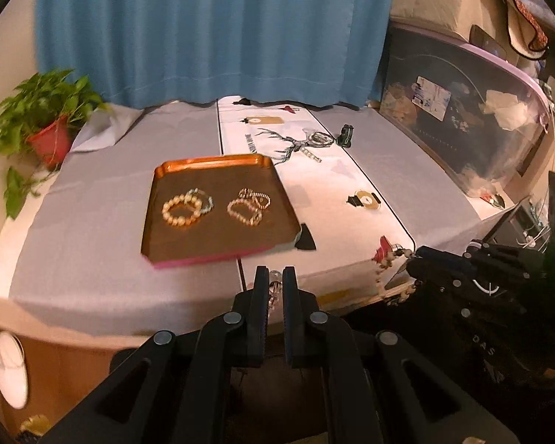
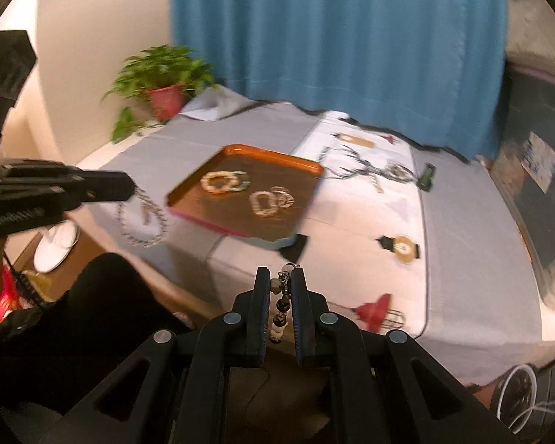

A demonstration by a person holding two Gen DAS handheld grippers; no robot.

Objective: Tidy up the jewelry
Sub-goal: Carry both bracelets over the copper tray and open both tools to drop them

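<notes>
An orange tray [image 1: 188,238] [image 2: 299,218] lies on the table and holds several bead bracelets [image 1: 183,210] [image 2: 222,182]. My left gripper [image 1: 275,277] is shut on a clear-bead bracelet [image 1: 275,290] at the table's near edge; in the right wrist view it [image 2: 127,185] dangles the looped bracelet [image 2: 144,222]. My right gripper [image 2: 280,281] is shut on a black-and-white bead bracelet [image 2: 280,310]; in the left wrist view it [image 1: 412,259] holds those beads [image 1: 386,259] at the table's right front edge. Another bracelet [image 1: 320,140] [image 2: 397,172] lies at the back.
A potted plant [image 1: 50,125] [image 2: 162,85] stands at the table's far left. A small dark object [image 1: 346,135] [image 2: 427,177] lies next to the far bracelet. A clear storage bin [image 1: 462,111] stands to the right. A blue curtain [image 1: 211,29] hangs behind.
</notes>
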